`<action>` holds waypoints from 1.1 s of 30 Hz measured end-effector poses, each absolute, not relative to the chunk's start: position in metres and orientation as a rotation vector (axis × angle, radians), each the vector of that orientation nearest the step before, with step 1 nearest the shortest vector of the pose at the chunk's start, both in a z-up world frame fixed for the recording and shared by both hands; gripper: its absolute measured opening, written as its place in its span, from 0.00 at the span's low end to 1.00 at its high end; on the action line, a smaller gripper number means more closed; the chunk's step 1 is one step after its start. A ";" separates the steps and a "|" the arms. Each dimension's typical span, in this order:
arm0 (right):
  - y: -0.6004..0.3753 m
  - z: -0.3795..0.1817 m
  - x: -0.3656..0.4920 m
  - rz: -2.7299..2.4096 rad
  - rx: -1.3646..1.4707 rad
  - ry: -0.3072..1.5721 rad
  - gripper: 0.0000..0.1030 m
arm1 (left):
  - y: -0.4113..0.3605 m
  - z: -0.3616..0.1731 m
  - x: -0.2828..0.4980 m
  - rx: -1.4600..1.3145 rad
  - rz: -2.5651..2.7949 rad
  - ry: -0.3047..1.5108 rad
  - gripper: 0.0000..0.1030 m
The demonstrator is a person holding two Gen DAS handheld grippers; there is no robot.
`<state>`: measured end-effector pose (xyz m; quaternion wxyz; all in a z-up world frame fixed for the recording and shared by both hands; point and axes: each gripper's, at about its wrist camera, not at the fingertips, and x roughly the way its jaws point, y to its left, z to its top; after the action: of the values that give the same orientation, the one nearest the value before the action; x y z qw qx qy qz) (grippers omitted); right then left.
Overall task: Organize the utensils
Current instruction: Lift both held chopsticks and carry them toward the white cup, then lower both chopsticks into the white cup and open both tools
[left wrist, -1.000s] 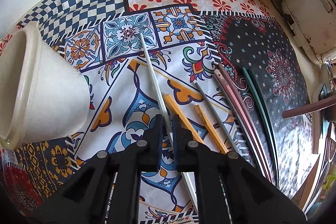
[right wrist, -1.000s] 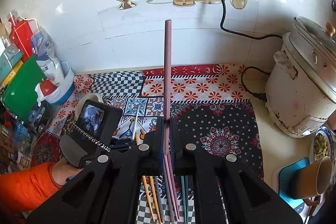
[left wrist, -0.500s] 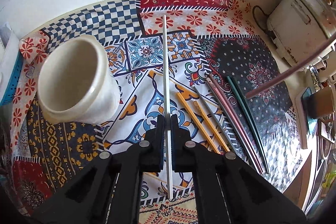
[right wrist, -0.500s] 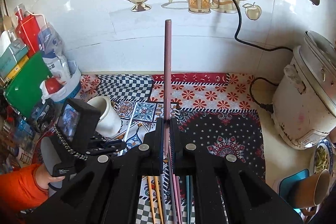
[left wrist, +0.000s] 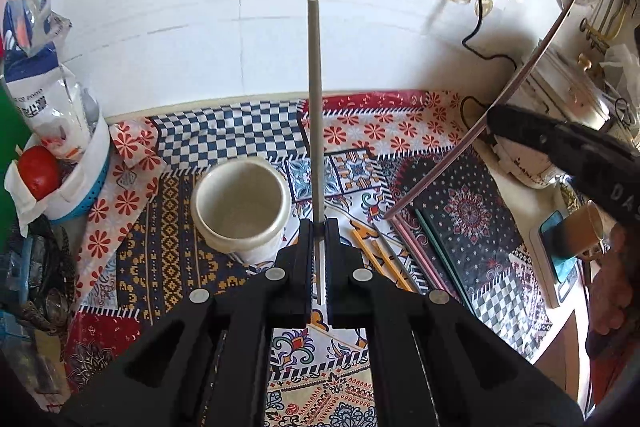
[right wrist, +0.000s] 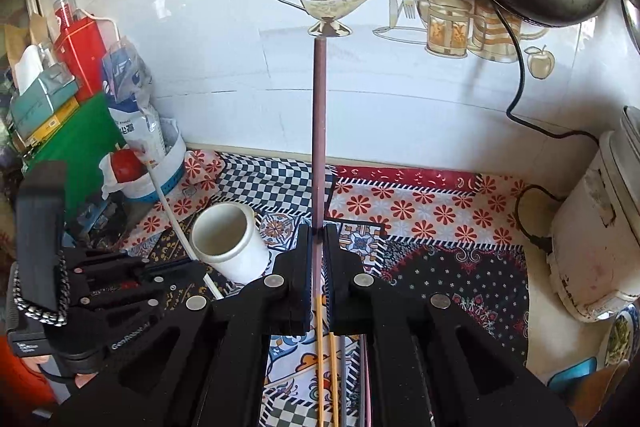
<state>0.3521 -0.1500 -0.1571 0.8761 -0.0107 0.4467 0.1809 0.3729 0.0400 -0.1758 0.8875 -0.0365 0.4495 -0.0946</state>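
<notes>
Left wrist view: my left gripper is squeezed tight on a thin grey-white chopstick. The stick pokes straight up the middle of the picture, away from my jaws, with its far tip against the white wall tiles. Just left of my jaws, a little above them in the picture, stands the round cream cup with the open mouth. It is upright on the patchwork cloth with many colours, and it looks empty.

Right wrist view: my right gripper is squeezed tight on a long dusty-pink chopstick. This stick also points straight up the picture. Here the cream cup sits left of my jaws and looks tipped a bit toward me. My left gripper shows at the lower left, with its grey-white chopstick slanting past the cup's left side.

More sticks lie flat on the cloth at the lower right of the left view: two yellow chopsticks, pink ones and a dark green pair.

I think the cup is where the sticks should go. My left hand is the nearer one. Each stick must swing to the left and tip its end down into the cup's mouth, so the long way of the stick is what counts.
</notes>
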 end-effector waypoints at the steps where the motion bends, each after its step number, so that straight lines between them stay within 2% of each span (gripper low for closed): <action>1: -0.146 -0.156 0.354 0.384 -0.024 0.928 0.04 | 0.044 -0.168 0.371 -0.083 -0.196 0.914 0.03; 8: -0.121 -0.147 0.367 0.415 -0.026 0.896 0.04 | 0.073 -0.124 0.371 -0.121 -0.168 0.782 0.03; 16: -0.092 -0.142 0.384 0.441 -0.020 0.869 0.04 | 0.106 -0.104 0.390 -0.163 -0.145 0.721 0.03; 23: -0.069 -0.160 0.397 0.477 -0.009 0.914 0.04 | 0.118 -0.130 0.412 -0.177 -0.140 0.773 0.03; 33: -0.049 -0.216 0.409 0.497 -0.025 1.055 0.04 | 0.124 -0.194 0.435 -0.179 -0.134 0.926 0.03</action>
<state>0.4091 -0.0491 -0.2160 0.8347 -0.0118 0.4980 0.2346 0.4353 0.1245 -0.1936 0.8887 -0.0863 0.4457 -0.0646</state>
